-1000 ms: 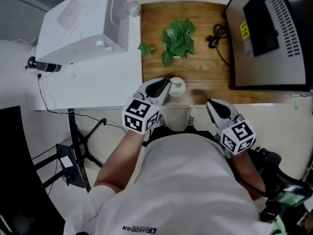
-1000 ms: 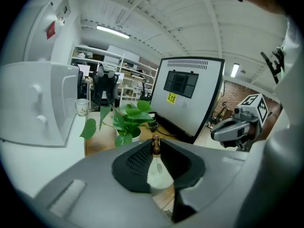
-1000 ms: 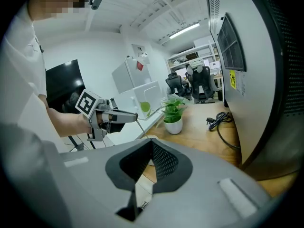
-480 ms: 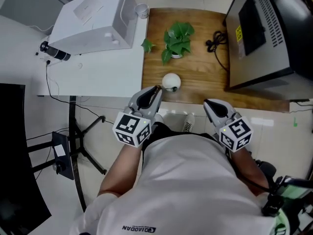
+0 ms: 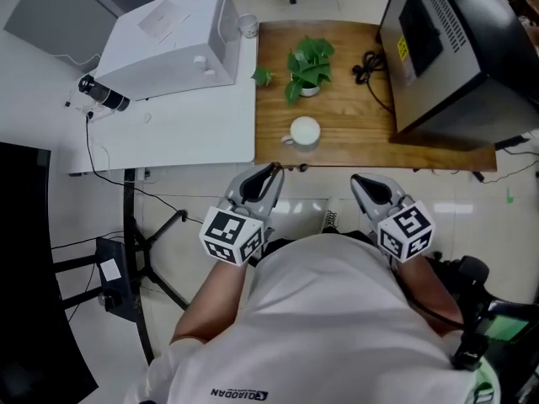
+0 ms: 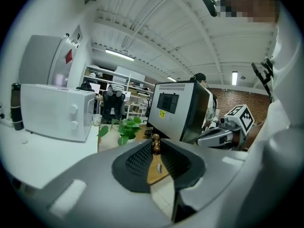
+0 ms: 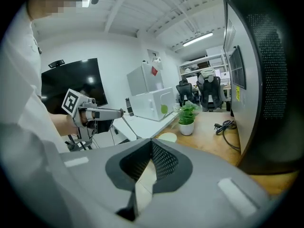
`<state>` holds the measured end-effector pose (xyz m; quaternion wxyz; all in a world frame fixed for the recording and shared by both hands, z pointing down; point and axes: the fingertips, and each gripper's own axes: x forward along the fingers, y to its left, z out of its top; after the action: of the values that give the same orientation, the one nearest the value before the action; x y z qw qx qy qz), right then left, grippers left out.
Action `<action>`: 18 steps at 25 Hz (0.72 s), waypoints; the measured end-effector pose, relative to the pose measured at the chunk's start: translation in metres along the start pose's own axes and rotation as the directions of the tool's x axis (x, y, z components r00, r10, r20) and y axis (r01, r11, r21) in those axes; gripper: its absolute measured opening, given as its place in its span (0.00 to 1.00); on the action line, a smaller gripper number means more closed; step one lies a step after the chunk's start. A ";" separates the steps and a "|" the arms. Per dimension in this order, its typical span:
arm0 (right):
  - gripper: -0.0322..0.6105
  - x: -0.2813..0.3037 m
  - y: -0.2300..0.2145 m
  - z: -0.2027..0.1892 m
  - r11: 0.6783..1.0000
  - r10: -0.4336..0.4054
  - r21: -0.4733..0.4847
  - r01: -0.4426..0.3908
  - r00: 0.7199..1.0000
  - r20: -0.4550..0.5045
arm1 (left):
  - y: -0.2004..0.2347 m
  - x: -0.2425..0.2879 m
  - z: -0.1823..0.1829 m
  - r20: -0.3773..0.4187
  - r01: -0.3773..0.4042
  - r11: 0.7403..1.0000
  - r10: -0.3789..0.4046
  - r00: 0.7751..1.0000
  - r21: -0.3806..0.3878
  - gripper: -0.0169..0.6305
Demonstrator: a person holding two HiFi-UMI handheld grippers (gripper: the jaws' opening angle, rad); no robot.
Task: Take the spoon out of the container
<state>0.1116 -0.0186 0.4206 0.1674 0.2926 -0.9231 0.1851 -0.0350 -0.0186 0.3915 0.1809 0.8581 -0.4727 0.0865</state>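
The container is a white cup [image 5: 304, 130] near the front edge of the wooden table [image 5: 354, 137]; in the right gripper view the cup [image 7: 167, 137] shows beyond my jaws. My left gripper [image 5: 274, 170] is held off the table's front edge, shut on the spoon. The spoon's brown beaded handle end [image 6: 155, 145] sticks up between the pads. From the right gripper view the spoon [image 7: 121, 123] is a thin rod slanting down from the left gripper [image 7: 102, 112]. My right gripper [image 5: 360, 180] hovers beside it over the floor, jaws together and holding nothing.
A potted plant [image 5: 307, 64] and a black cable [image 5: 369, 66] lie at the back of the wooden table. A big dark cabinet [image 5: 450, 49] stands at its right. To the left a white table [image 5: 168, 133] carries a white microwave [image 5: 168, 40] and a paper cup [image 5: 247, 25].
The left gripper has drawn back from the white cup toward the person with the spoon in it. Both grippers now stand off the table edge, and the head view has pulled back.
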 end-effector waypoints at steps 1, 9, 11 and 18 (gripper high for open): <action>0.06 -0.001 0.013 -0.003 1.000 -0.009 0.008 0.009 1.000 0.002 | -0.001 -0.011 -0.002 -0.002 0.013 1.000 -0.013 1.000 0.000 0.11; 0.06 -0.016 0.108 -0.045 0.995 -0.078 0.069 0.079 0.997 -0.019 | -0.018 -0.090 -0.032 -0.017 0.104 0.994 -0.104 0.994 -0.016 0.11; 0.06 -0.022 0.130 -0.056 0.994 -0.085 0.072 0.087 0.996 -0.026 | -0.024 -0.107 -0.042 -0.023 0.120 0.993 -0.120 0.992 -0.018 0.11; 0.06 -0.049 0.173 -0.079 0.987 -0.139 0.081 0.139 0.990 -0.016 | -0.051 -0.143 -0.073 -0.056 0.181 0.983 -0.181 0.982 -0.004 0.11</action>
<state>0.0616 0.1710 0.4265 0.1726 0.3619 -0.8912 0.2122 -0.0679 0.1466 0.4012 0.2006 0.8949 -0.3873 0.0938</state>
